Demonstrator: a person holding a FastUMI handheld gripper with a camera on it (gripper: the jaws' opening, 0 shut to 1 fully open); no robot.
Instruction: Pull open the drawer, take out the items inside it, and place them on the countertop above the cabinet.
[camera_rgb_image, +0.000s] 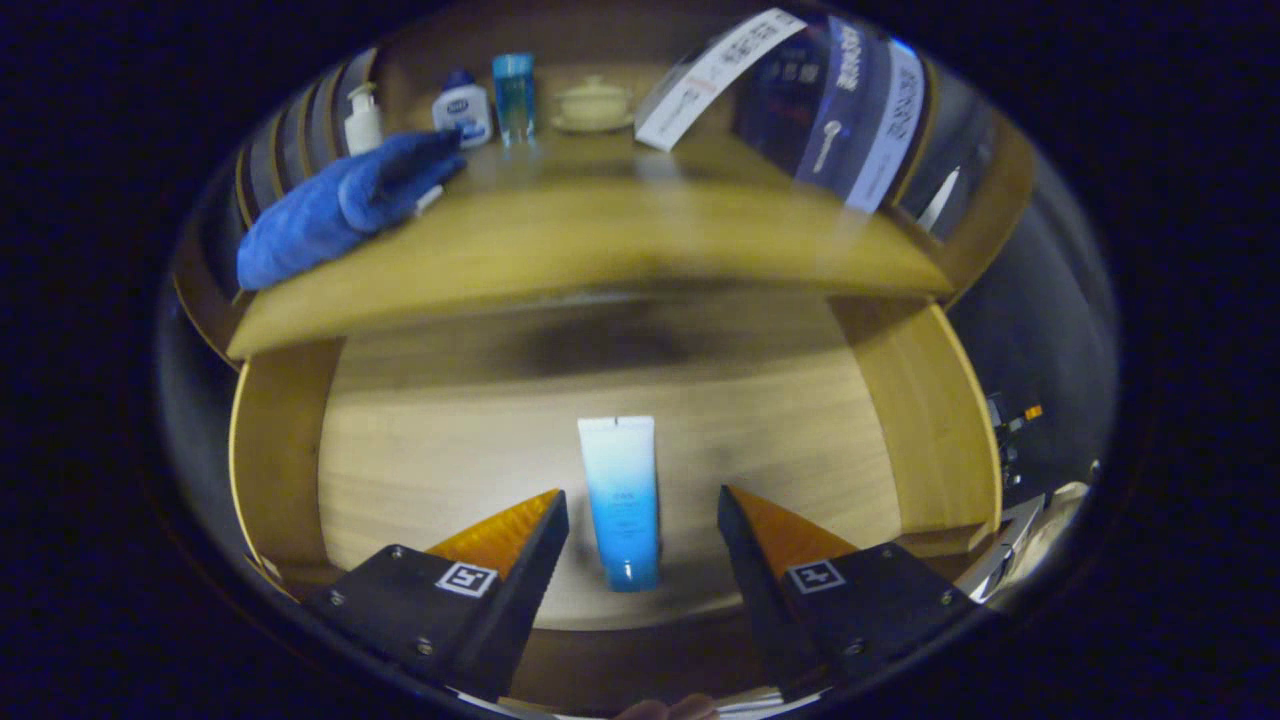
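I have the drawer (300, 470) pulled open below me, so by my reading the first step is done. Inside it I see one item, a tube (621, 500) with a white upper part fading to blue at its cap, lying flat on the drawer floor about midway between the side walls and toward the front edge. My gripper (642, 510) hangs over it with the fingers spread wide; the tube lies in the gap between them, and neither finger touches it as far as I can tell. So the grasp has not yet been made. Above the drawer, the countertop (620, 250) carries a blue cloth (340, 205) near its left edge, and along its back edge a pump bottle (362, 120), a small white bottle (463, 108), a clear blue bottle (513, 95) and a pale lidded dish (594, 103). The middle and front of the countertop look free. What I judge remains: close on the tube, lift it out, and set it on the countertop.
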